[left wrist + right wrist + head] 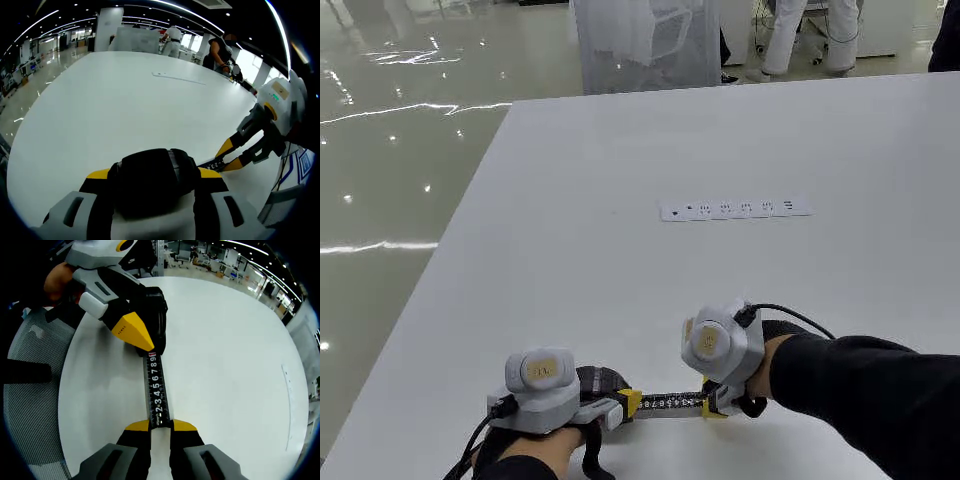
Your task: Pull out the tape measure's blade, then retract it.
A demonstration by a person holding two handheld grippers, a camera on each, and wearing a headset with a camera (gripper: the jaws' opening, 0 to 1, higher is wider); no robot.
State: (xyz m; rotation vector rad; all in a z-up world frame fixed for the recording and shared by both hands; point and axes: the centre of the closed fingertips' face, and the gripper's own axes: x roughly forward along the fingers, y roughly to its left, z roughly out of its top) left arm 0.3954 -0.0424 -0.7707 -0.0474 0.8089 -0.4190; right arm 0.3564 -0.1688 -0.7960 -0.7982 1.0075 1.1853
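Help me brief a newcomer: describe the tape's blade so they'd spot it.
Near the front edge of the white table, the left gripper and right gripper face each other. Between them runs a strip from the black case: the blade, alone printed with numbers.

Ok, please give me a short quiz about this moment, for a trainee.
1. True or false: the right gripper is shut on the end of the blade.
2. The left gripper holds: A) a screwdriver, B) the tape measure case, C) nothing.
3. Name the white object lying on the table beyond both grippers.
Key: 1 true; 2 B; 3 the power strip.
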